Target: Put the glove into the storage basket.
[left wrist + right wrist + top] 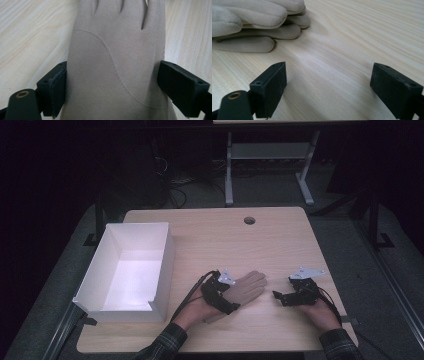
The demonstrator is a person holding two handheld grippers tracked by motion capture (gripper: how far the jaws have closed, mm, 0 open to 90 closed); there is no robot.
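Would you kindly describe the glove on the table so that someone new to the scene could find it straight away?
Start at the wooden table and look right of the white open box on its left side. Between the person's two black grippers lies a beige glove, flat, fingers pointing away from the person. It is the one soft, tan cloth thing there, with the left gripper astride its cuff end.

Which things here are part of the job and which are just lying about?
In the job: beige glove, lying flat between the open left gripper fingers; open right gripper beside it.
Lying about: white box; cable hole in the wooden table.
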